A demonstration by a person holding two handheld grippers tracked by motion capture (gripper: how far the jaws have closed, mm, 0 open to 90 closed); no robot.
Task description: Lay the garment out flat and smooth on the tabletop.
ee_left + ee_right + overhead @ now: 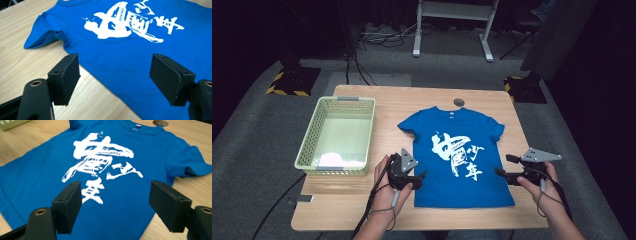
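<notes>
High view has the blue cotton T-shirt with the white brush-lettering print [457,155] lying flat and face up in the middle of the wooden desk [422,97], collar at the far side, with a pale green plastic basket [338,135] to its left. Left gripper [414,180] sits at the shirt's near-left edge and right gripper [507,167] at its right edge, both with jaws spread wide and nothing between them. Looks to me like the spreading-out is done and any folding hasn't started.

High view overlooks table [362,200]; gripper views share T-shirt [130,62] closely.
</notes>
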